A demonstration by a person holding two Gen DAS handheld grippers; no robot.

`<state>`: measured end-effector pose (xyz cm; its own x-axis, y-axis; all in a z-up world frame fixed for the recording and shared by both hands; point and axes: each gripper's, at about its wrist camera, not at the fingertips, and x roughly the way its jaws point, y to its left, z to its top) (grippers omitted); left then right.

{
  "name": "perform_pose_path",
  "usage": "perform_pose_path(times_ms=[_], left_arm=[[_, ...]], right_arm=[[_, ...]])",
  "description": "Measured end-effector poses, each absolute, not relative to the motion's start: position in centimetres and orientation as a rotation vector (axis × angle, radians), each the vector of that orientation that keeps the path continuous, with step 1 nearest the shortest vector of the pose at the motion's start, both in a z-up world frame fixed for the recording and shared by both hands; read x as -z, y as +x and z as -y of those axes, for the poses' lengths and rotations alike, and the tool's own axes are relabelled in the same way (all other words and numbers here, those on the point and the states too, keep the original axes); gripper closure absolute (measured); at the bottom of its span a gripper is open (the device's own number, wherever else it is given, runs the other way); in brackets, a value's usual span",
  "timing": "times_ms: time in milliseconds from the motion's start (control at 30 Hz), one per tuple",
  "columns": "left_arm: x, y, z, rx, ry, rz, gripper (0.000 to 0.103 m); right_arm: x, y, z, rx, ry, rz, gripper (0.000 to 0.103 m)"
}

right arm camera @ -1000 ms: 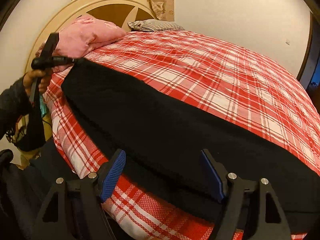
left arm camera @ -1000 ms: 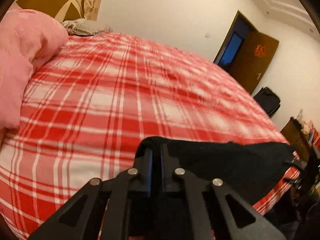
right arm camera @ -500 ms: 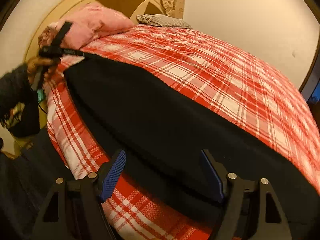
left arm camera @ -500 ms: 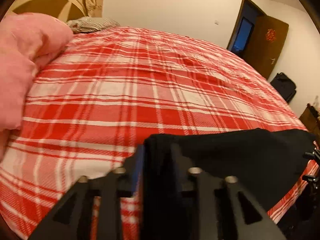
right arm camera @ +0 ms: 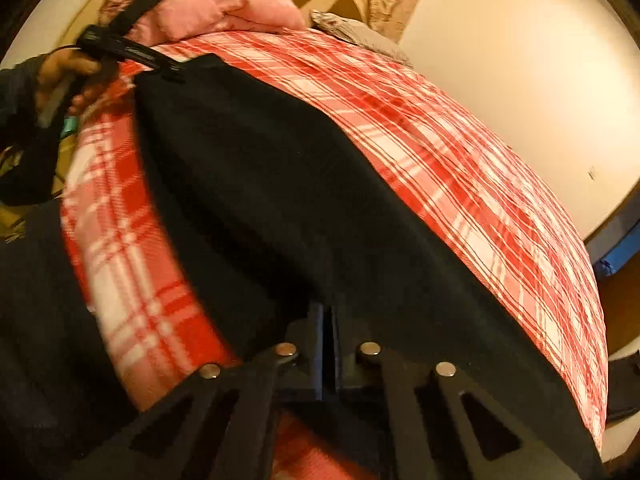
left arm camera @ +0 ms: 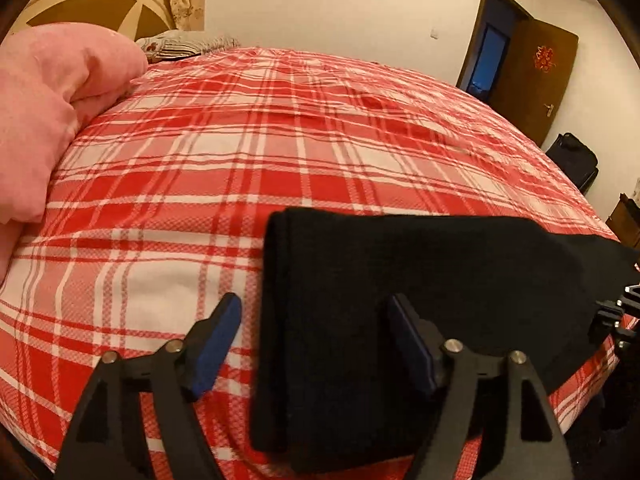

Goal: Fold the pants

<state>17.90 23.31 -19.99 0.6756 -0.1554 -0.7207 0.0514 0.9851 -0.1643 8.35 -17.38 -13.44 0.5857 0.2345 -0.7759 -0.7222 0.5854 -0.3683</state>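
pants [left arm camera: 420, 292]: black, laid along the edge of the plaid bed [left arm camera: 280, 152]
left gripper [left arm camera: 316, 344]: spread wide, nothing held
right gripper [right arm camera: 329, 328]: pinched together, seemingly on the pants edge (blurry)

Matt black knit-cloth pants [left arm camera: 420, 280] lie on the red-and-white checked woven bedsheet [left arm camera: 240, 152]; a soft pink fleecy quilt [left arm camera: 52, 92]; a glossy brown wooden door [left arm camera: 536, 76].
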Motion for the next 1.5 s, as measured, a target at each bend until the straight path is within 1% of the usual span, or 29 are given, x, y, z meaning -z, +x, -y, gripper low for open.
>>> perform_pose_path(times_ms=[133, 233, 300, 367, 500, 567, 667, 867, 900, 933, 1000, 1067, 1167, 1200, 1467, 1500], left_arm=[[20.0, 17.8, -23.5, 0.129, -0.133, -0.816, 0.024], [20.0, 17.6, -23.5, 0.13, -0.13, -0.812, 0.024], [19.9, 17.3, -23.5, 0.122, -0.135, -0.813, 0.024], [19.4, 16.9, -23.5, 0.106, -0.144, -0.809, 0.024], [17.0, 14.9, -22.8, 0.091, -0.125, -0.736, 0.024], [15.8, 14.0, -21.6, 0.119, -0.104, -0.703, 0.024], [15.1, 13.5, -19.2, 0.185, -0.055, -0.702, 0.024], [16.4, 12.1, -11.5, 0.358, 0.213, -0.726, 0.024], [16.6, 11.9, -10.8, 0.369, 0.25, -0.726, 0.024], [17.0, 11.6, -9.9, 0.387, 0.289, -0.728, 0.025], [17.3, 11.2, -9.0, 0.423, 0.316, -0.733, 0.026], [17.8, 11.3, -8.3, 0.442, 0.339, -0.746, 0.026], [18.6, 11.8, -7.5, 0.475, 0.359, -0.78, 0.037], [18.8, 11.8, -7.2, 0.485, 0.365, -0.788, 0.038], [19.2, 10.9, -5.6, 0.54, 0.413, -0.794, 0.039], [19.3, 10.9, -5.4, 0.541, 0.422, -0.794, 0.039]], right_arm=[[13.5, 6.8, 17.0, -0.631, -0.802, -0.75, 0.1], [15.1, 6.8, 17.0, -0.62, -0.811, -0.783, 0.1], [15.5, 6.8, 16.9, -0.607, -0.808, -0.771, 0.1], [15.2, 6.9, 16.8, -0.599, -0.802, -0.78, 0.1], [15.0, 7.1, 17.0, -0.597, -0.787, -0.787, 0.097], [14.9, 6.8, 16.9, -0.591, -0.803, -0.777, 0.095], [14.5, 5.9, 17.0, -0.587, -0.812, -0.773, 0.093], [14.2, 6.2, 18.5, -0.582, -0.744, -0.785, 0.092], [14.3, 6.2, 18.5, -0.584, -0.739, -0.787, 0.087], [14.4, 6.4, 18.6, -0.586, -0.729, -0.791, 0.072], [14.3, 6.8, 18.6, -0.583, -0.71, -0.789, 0.057], [14.0, 7.0, 18.7, -0.611, -0.675, -0.789, 0.057], [13.9, 7.5, 18.6, -0.603, -0.652, -0.797, 0.057], [13.9, 7.6, 18.5, -0.603, -0.651, -0.795, 0.057], [13.8, 7.5, 17.0, -0.623, -0.669, -0.751, 0.057], [13.9, 7.5, 16.7, -0.628, -0.674, -0.747, 0.061]])
